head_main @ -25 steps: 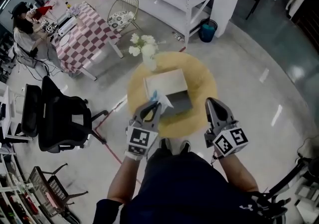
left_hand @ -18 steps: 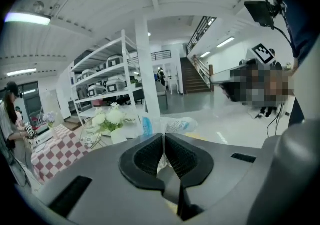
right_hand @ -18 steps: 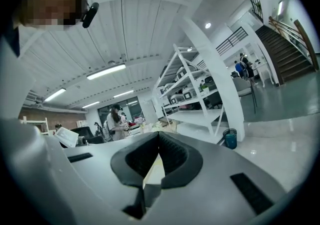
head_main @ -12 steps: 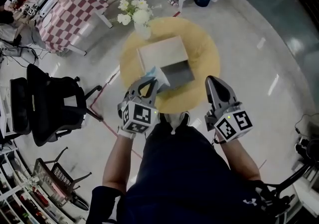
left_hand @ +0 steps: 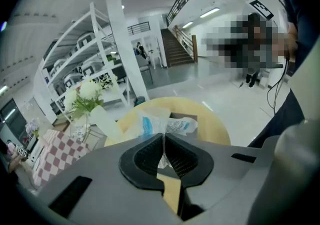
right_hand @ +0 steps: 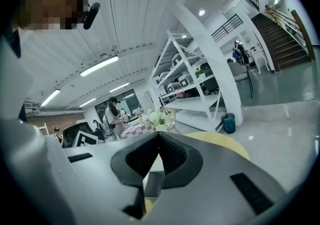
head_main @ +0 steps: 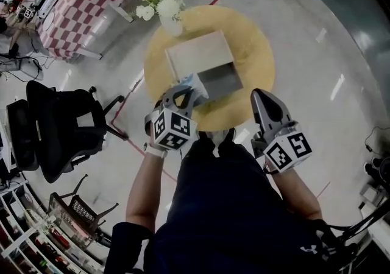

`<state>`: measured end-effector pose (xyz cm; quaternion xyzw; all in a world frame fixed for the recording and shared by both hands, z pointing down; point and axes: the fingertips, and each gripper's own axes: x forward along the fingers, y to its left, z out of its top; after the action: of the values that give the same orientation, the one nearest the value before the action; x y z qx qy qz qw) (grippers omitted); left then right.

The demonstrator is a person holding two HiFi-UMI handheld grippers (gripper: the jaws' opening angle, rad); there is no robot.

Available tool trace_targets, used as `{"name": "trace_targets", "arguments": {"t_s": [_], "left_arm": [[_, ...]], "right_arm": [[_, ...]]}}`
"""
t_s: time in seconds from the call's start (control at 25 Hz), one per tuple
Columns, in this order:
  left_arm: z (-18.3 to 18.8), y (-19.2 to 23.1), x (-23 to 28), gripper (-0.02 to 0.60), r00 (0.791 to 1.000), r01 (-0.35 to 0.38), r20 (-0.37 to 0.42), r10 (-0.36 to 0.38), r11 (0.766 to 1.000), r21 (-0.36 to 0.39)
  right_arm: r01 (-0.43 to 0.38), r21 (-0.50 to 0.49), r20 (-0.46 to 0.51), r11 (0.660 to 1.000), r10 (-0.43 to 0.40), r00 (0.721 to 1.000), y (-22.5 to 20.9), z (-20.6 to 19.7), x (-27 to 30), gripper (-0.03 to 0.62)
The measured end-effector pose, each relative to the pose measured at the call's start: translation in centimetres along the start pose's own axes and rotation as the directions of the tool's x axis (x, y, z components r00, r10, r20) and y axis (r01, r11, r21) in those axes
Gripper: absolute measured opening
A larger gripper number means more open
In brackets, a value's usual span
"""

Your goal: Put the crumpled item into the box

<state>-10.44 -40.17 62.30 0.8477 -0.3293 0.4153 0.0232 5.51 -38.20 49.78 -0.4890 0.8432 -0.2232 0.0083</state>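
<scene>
Currently grasping crumpled item (head_main: 194,81) in left gripper (head_main: 182,92), at near-left corner of box (head_main: 220,81) on desk (head_main: 251,53); right gripper (head_main: 262,100) clenched, empty. Risks dropping item onto desk if released short of opening, or snagging on rim.

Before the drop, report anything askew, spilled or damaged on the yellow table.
Nothing stands out. The box sits open, the flower vase stands upright on the yellow table, and the crumpled item is pinched between the fingers of the left gripper, not yet in the box.
</scene>
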Motion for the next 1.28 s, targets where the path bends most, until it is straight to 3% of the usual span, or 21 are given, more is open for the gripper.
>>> {"name": "trace_targets", "arguments": {"t_s": [0.36, 0.72, 1.28], "left_arm": [[-1.7, -0.9, 3.8, 0.028, 0.996, 0.079, -0.05, -0.078, 0.996, 0.037], [-3.7, -1.9, 7.2, 0.028, 0.981, 0.168, -0.091, -0.169, 0.986, -0.021], [-7.3, -3.0, 10.5, 0.029, 0.954, 0.237, -0.186, -0.235, 0.971, -0.011]], "right_arm": [[0.053, 0.01, -0.021, 0.999, -0.053, 0.998, -1.2, -1.7, 0.5, 0.003], [0.085, 0.05, -0.065, 0.995, -0.082, 0.994, -2.5, -2.9, 1.5, 0.003], [0.118, 0.083, -0.121, 0.99, -0.108, 0.987, -3.0, -4.9, 2.0, 0.003]]}}
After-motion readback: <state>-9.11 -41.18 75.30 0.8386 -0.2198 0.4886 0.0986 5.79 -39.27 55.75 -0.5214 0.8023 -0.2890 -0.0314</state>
